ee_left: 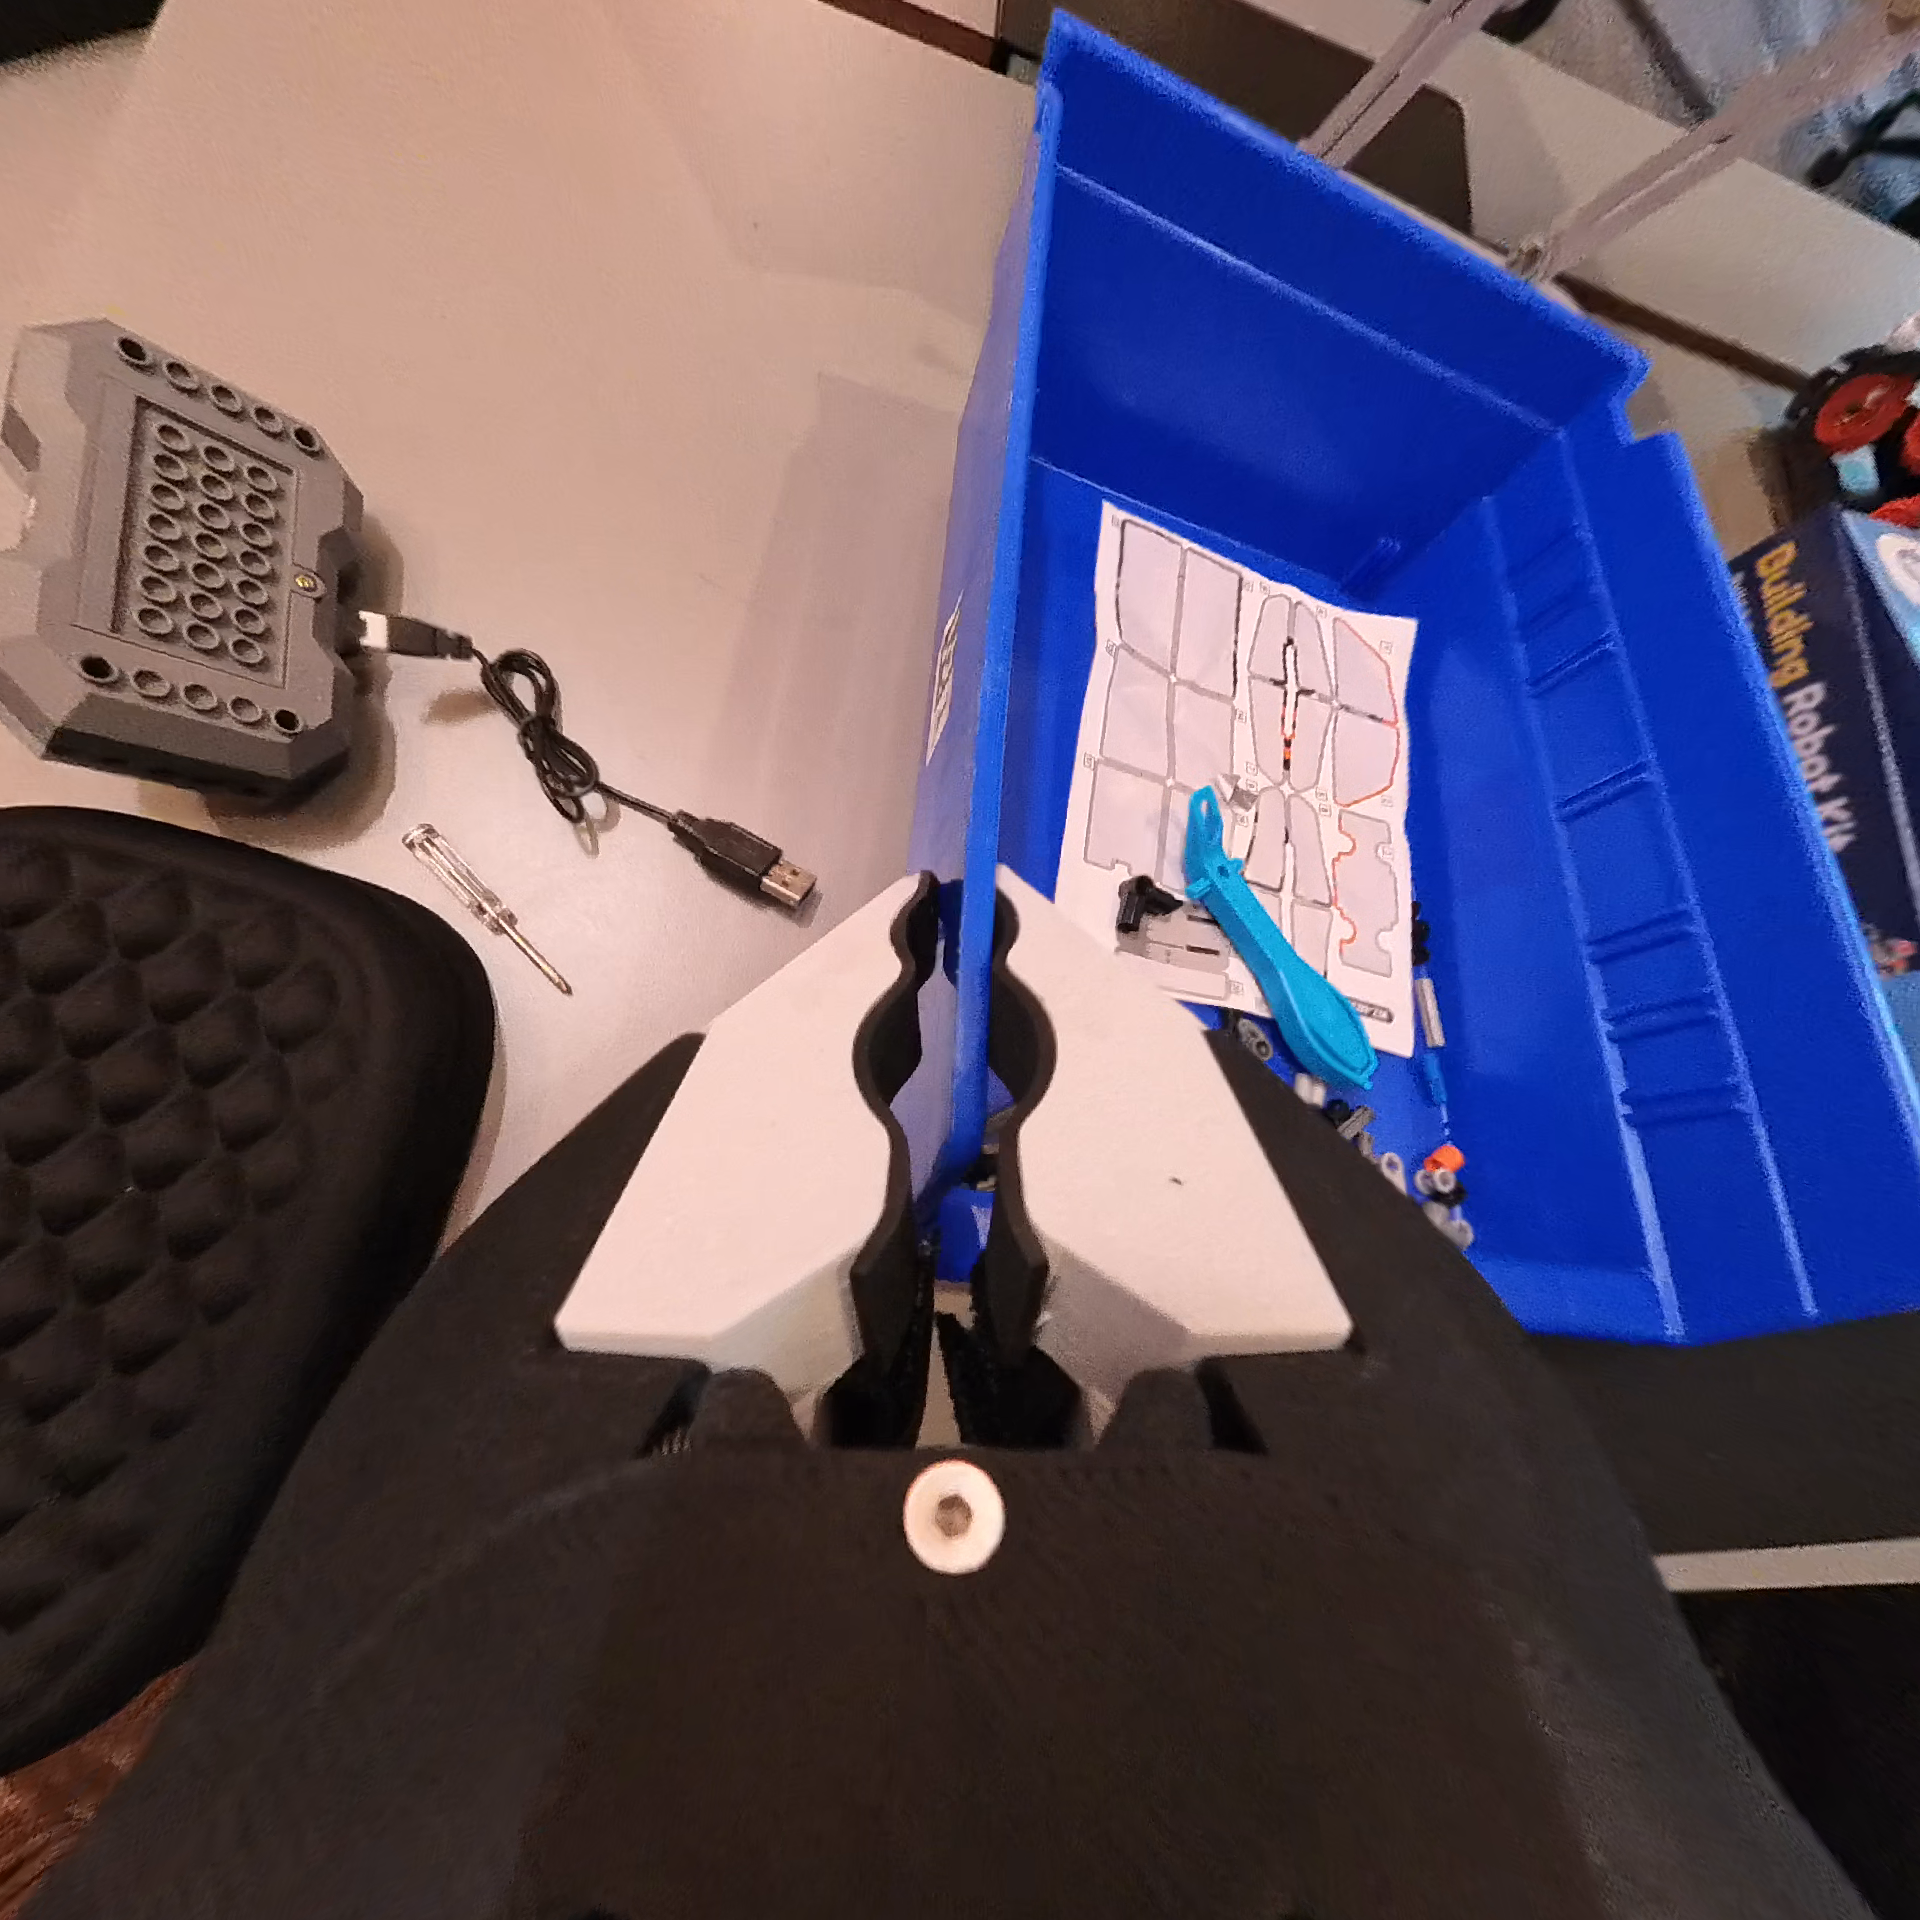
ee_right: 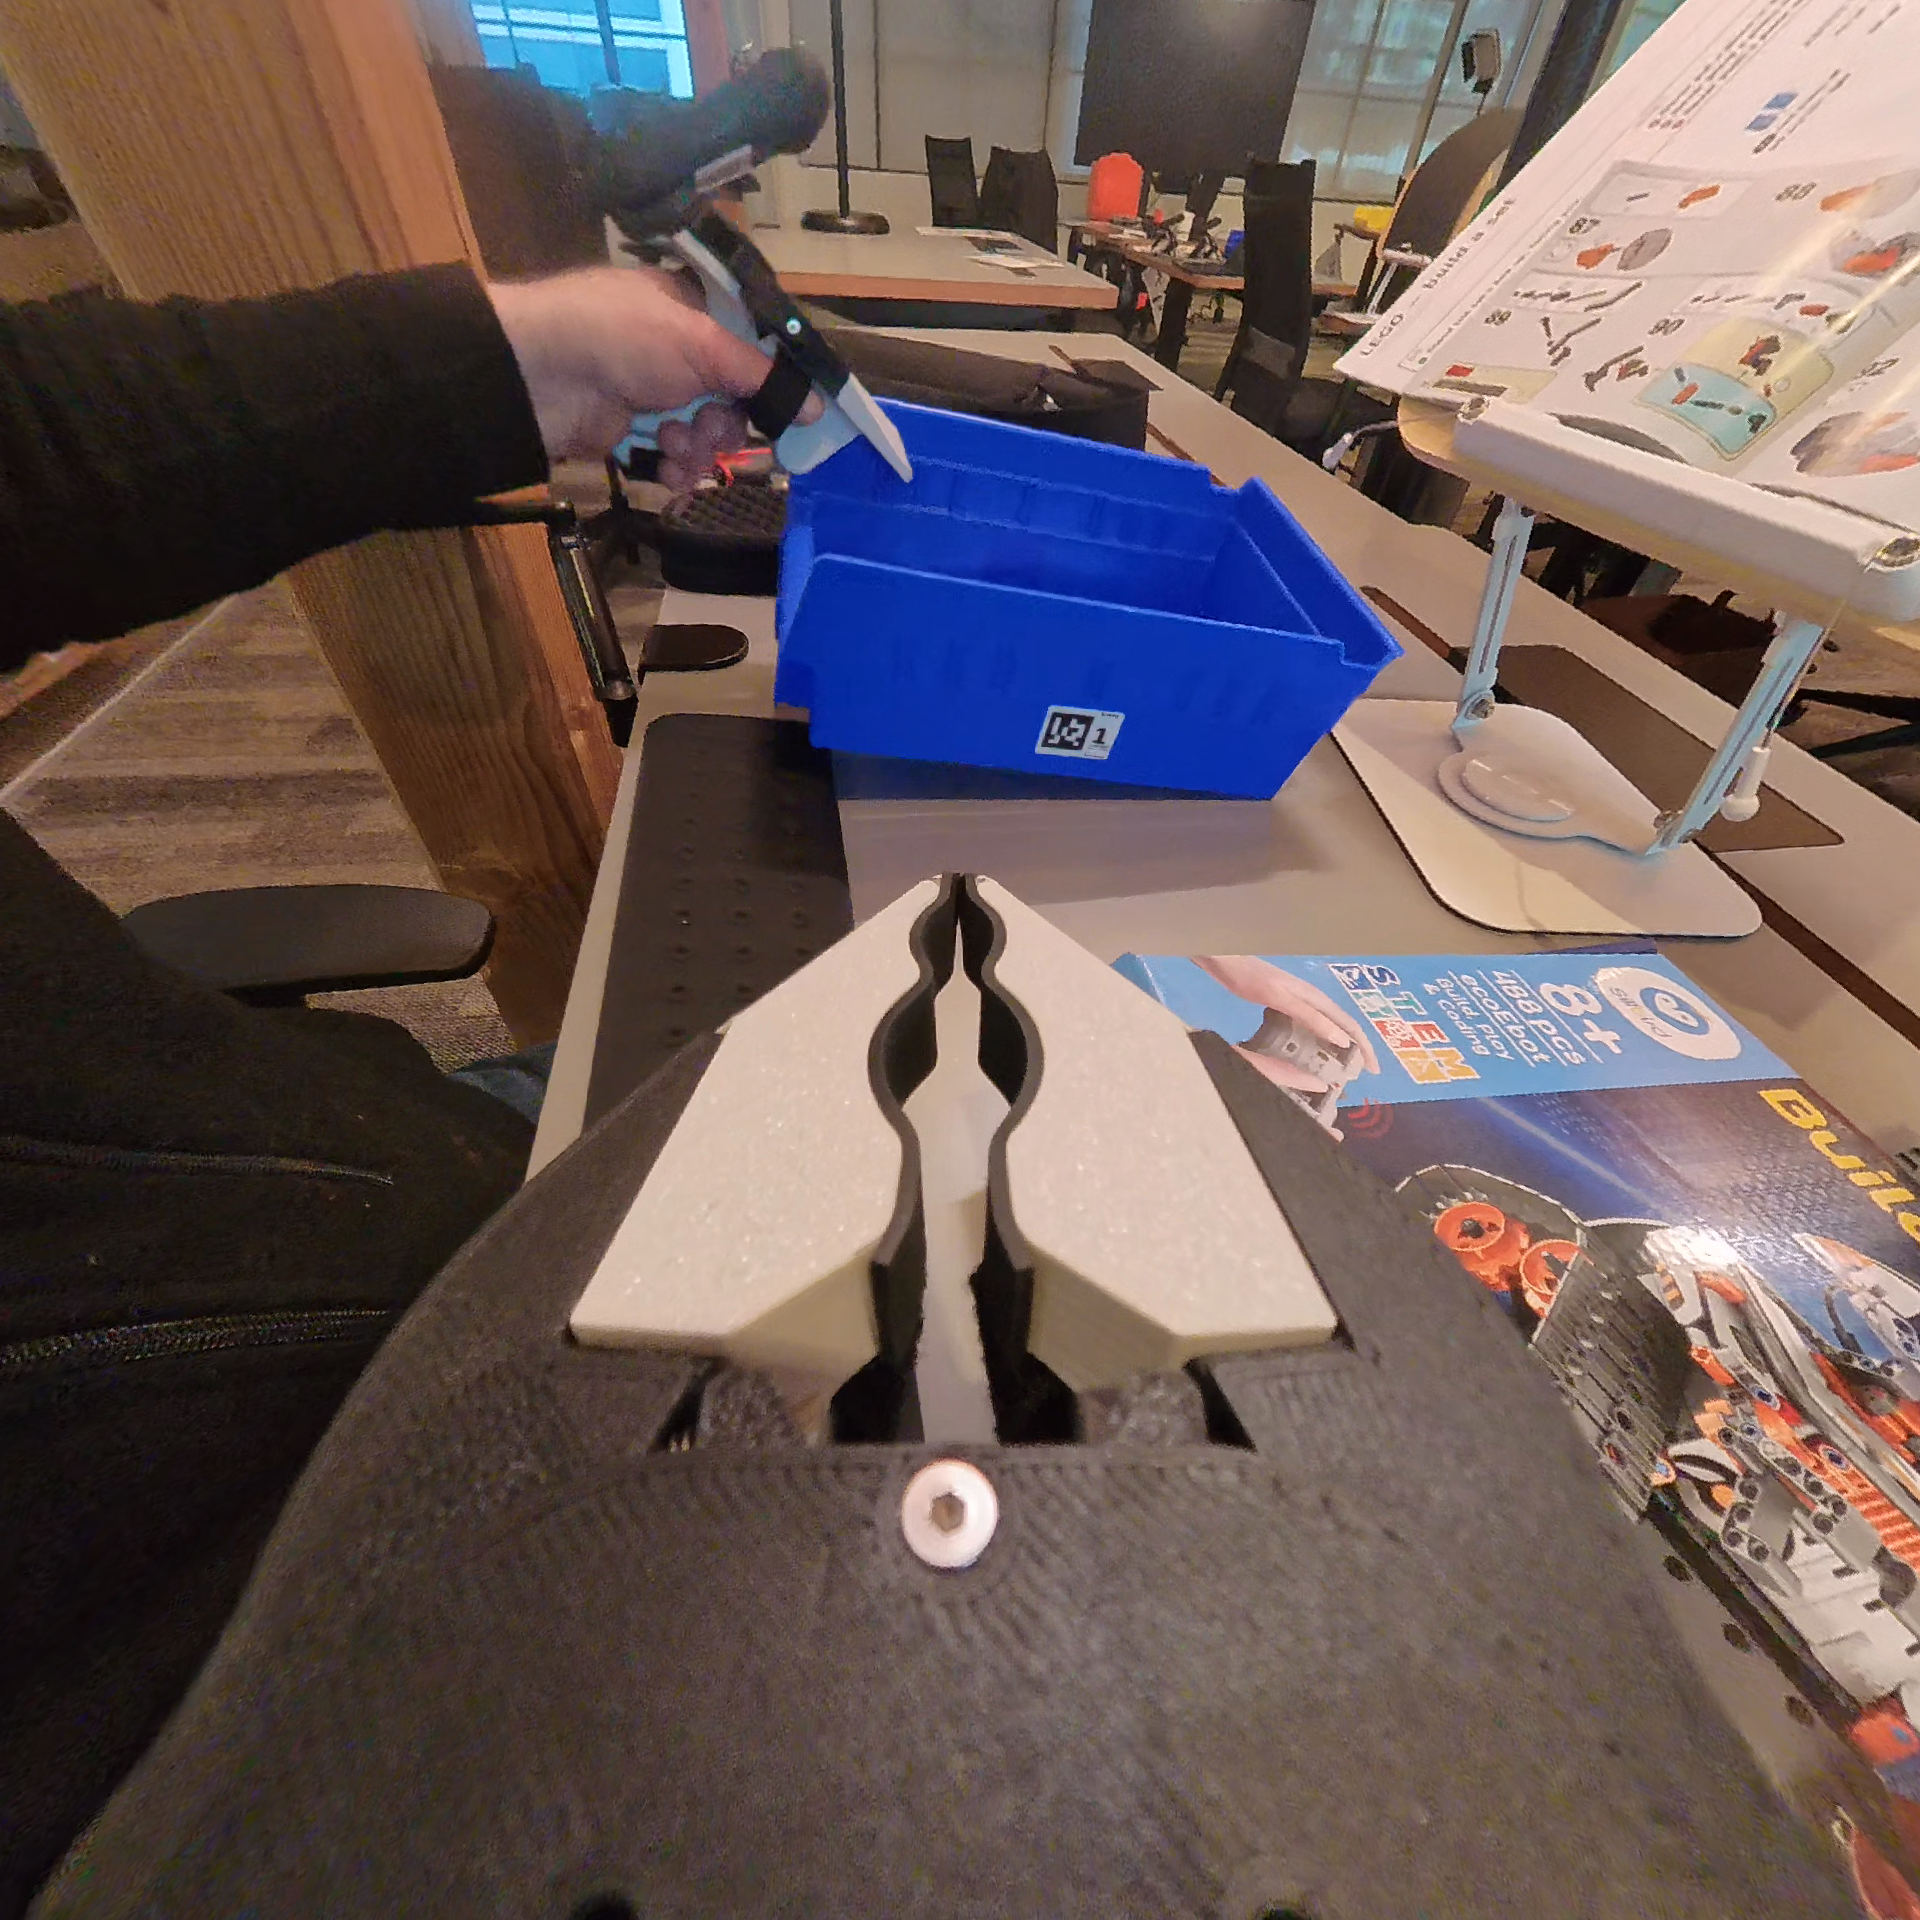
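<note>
My left gripper (ee_left: 961,894) is shut on the left wall of a blue plastic bin (ee_left: 1299,416), one finger outside and one inside, and the bin is tilted up on that side. In the bin lie a printed sticker sheet (ee_left: 1164,665), a teal plastic tool (ee_left: 1262,956) and several small loose parts (ee_left: 1439,1174). The right wrist view shows the same bin (ee_right: 1039,665) raised at its left end, with the left gripper (ee_right: 883,447) in a person's hand (ee_right: 613,353) at its rim. My right gripper (ee_right: 958,883) is shut and empty, above the table in front of the bin.
On the table left of the bin lie a grey studded hub (ee_left: 177,561) with a black USB cable (ee_left: 561,748) and a small clear screwdriver (ee_left: 483,904). A black padded chair seat (ee_left: 187,1143) is near. A kit box (ee_right: 1558,1195) and a booklet stand (ee_right: 1558,790) are at right. About 45 cm separates my left fingertips from my right.
</note>
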`<state>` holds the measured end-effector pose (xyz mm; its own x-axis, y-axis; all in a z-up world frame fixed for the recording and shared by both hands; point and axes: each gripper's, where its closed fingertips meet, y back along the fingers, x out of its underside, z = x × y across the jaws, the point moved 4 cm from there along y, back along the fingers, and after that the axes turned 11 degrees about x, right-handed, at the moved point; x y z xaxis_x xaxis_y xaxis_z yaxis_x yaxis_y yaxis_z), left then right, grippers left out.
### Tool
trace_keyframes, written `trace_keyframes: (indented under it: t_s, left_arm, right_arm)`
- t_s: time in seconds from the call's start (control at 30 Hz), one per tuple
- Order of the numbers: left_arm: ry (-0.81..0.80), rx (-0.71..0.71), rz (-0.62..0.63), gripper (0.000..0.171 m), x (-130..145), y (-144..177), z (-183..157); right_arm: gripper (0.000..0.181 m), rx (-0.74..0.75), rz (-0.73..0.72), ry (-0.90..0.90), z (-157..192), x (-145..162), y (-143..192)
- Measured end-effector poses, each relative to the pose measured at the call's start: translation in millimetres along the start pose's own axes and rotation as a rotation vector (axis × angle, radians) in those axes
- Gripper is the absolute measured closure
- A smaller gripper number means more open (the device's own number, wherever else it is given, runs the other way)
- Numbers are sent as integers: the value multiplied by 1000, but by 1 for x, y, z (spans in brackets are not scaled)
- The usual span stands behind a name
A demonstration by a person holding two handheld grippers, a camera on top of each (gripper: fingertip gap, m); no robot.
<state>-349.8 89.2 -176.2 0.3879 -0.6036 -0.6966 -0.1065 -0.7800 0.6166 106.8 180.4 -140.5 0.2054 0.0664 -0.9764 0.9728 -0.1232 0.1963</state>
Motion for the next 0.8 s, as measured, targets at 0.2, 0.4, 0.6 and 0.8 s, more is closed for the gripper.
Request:
trace_keyframes:
  t_s: [0.2, 0.4, 0.6, 0.8]
  left_arm:
    - [23, 9, 51, 168, -28, 3, -6]
    - [10, -5, 89, 168, 3, 13, -37]
    - [2, 2, 31, 168, 49, 24, -73]
    - [-28, 13, -3, 168, 94, 20, -112]
  right_arm:
    - [181, -1, 5, -3, 1, -1, 4]
    - [181, 18, 21, -12, -2, 0, 8]
    - [180, 103, 78, 11, -19, 12, 17]
    - [178, 129, 99, 29, -27, 21, 23]
